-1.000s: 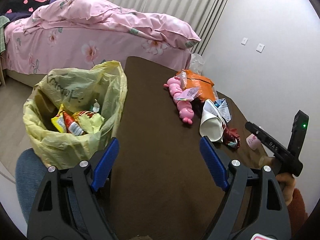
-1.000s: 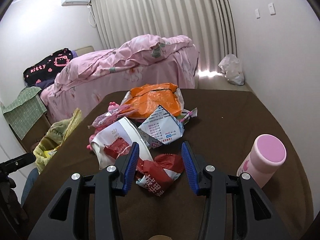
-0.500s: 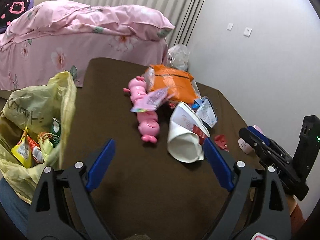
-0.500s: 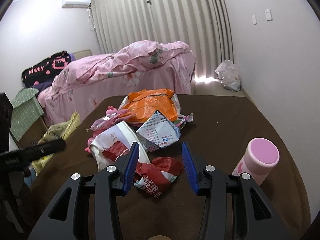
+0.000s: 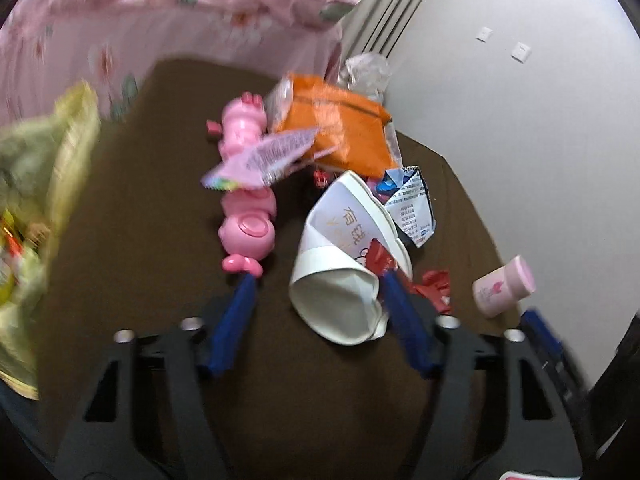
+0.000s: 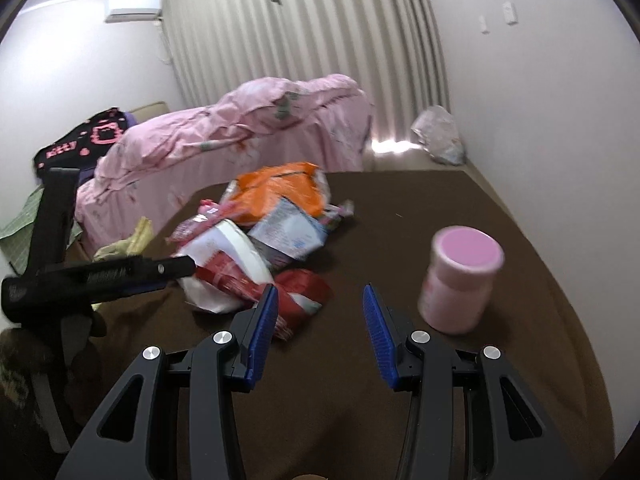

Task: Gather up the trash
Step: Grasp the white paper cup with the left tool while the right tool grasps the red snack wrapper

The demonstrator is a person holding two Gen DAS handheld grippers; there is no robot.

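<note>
left wrist: my left gripper (image 5: 318,298) is spread wide, the crushed white paper cup (image 5: 340,276) lying between its fingers. right wrist: my right gripper (image 6: 320,312) is spread too, nothing between; red wrapper (image 6: 304,292) touches its left finger, pink bottle (image 6: 460,280) just right.

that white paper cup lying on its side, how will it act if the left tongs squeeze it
The paper cup would probably crush easily: its open mouth already looks flattened out of round. It looks thin and empty, so likely very light. Lying on its side on the brown table, it may roll or skid if the left tongs nudge it rather than grip it.
</note>
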